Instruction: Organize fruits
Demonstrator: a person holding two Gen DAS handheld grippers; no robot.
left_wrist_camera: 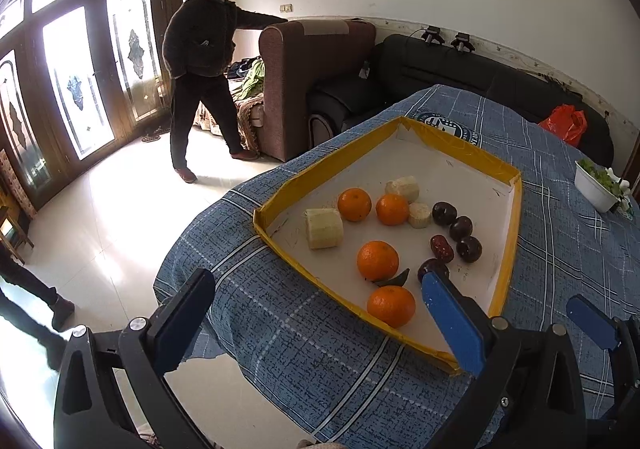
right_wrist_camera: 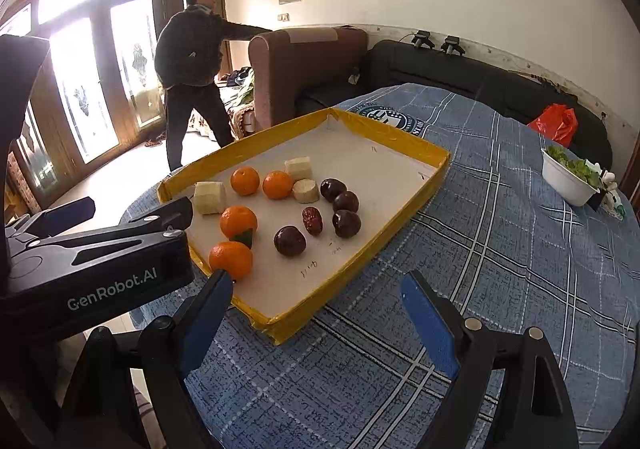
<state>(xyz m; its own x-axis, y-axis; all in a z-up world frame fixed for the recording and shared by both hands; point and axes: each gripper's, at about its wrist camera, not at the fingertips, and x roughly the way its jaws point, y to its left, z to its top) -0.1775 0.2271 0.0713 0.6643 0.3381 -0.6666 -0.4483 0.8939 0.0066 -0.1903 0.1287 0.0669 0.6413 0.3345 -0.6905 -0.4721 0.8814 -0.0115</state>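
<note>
A yellow-rimmed white tray lies on the blue plaid table. In it are several oranges, three pale sugarcane pieces and several dark red jujubes. My left gripper is open and empty, held above the tray's near corner. My right gripper is open and empty, above the tray's near edge. The left gripper's body shows at the left of the right wrist view.
A white bowl of greens stands at the table's right. A red bag lies on the black sofa. A brown armchair and a standing person are beyond the table.
</note>
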